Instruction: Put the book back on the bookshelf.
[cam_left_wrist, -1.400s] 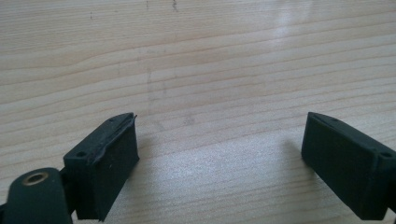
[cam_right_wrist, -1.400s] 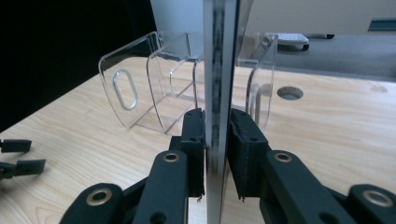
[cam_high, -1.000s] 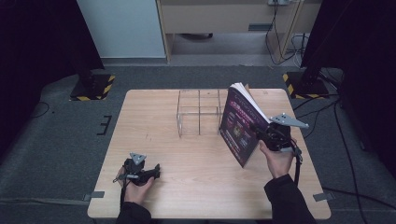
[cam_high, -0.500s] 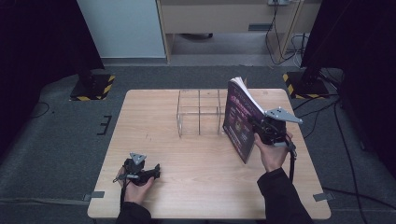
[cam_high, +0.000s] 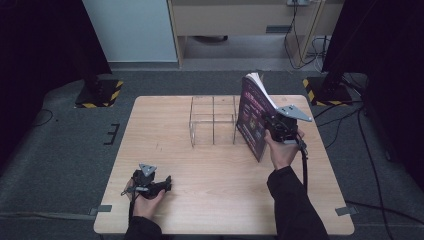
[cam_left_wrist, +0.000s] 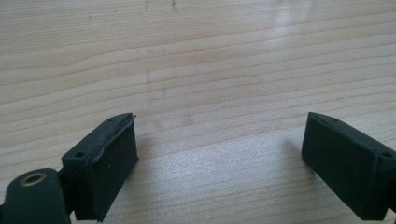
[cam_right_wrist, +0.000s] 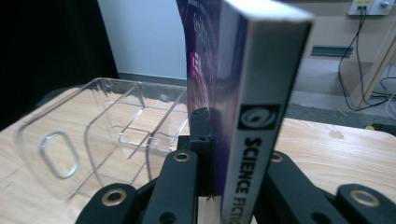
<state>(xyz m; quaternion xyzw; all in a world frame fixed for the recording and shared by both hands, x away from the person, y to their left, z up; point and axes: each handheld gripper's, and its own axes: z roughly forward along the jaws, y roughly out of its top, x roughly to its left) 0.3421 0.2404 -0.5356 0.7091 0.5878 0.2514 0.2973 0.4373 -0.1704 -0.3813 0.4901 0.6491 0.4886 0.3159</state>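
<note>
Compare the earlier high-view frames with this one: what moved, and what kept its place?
The right gripper, shut on the book, carried it upright leftward, closer to the clear organizer. Nothing was released. The left gripper stayed open and resting at the table's near edge; the organizer kept its place.

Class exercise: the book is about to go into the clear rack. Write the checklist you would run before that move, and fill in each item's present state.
1. Right gripper shut on book: ok.
2. Book upright, spine towards the gripper: ok.
3. Rack upright, its slots free: ok.
4. Book lined up over a slot: not ok, it stands beside the rack.
5. Left gripper open, resting away from the rack: ok.
6. Slot wide enough for the book: cannot tell.
</note>
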